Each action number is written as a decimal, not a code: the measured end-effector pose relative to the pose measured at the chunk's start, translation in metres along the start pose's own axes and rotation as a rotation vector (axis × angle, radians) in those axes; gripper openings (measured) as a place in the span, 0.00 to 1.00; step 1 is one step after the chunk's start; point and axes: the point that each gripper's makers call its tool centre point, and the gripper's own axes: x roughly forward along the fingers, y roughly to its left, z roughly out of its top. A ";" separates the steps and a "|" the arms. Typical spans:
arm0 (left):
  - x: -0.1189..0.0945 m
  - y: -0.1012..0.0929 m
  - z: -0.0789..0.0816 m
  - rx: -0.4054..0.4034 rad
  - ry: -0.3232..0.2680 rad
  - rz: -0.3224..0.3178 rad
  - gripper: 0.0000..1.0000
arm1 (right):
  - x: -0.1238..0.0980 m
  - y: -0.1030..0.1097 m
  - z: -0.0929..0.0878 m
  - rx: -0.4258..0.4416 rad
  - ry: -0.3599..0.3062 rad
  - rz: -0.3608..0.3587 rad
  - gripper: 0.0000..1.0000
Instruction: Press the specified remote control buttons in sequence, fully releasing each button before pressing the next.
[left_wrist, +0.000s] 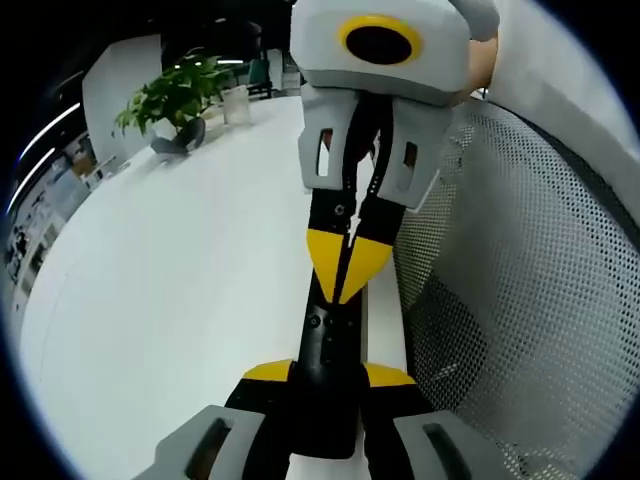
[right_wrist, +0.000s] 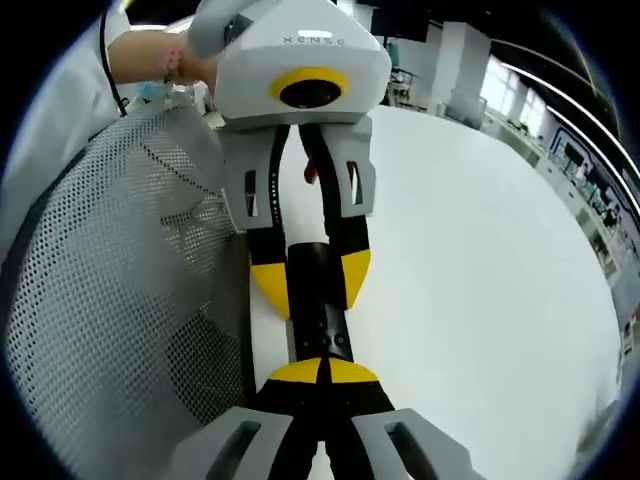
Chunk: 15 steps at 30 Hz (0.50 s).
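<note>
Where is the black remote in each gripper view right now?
Left gripper view: the remote runs up the lower centre, clamped by the left gripper.
Right gripper view: the remote sits at centre, just above the shut right gripper.
Shared landmark: the grey mesh panel, on the right in the former, on the left in the latter.

So both cams sit low and super close over the white table (left_wrist: 180, 300), facing each other head on. Shared stuff: the black remote (left_wrist: 330, 350) mid-frame and the mesh chair back (left_wrist: 520, 300), right in one view, left in the other.
</note>
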 end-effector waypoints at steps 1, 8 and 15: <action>0.000 0.000 0.000 0.002 0.001 0.000 0.23 | 0.000 0.000 0.001 -0.011 0.004 -0.004 0.00; 0.000 0.001 0.001 -0.005 -0.006 0.002 0.23 | 0.004 0.007 0.008 -0.013 -0.005 0.029 0.00; 0.001 0.001 0.002 -0.005 -0.010 -0.001 0.23 | 0.008 0.013 0.012 -0.079 0.023 0.040 0.00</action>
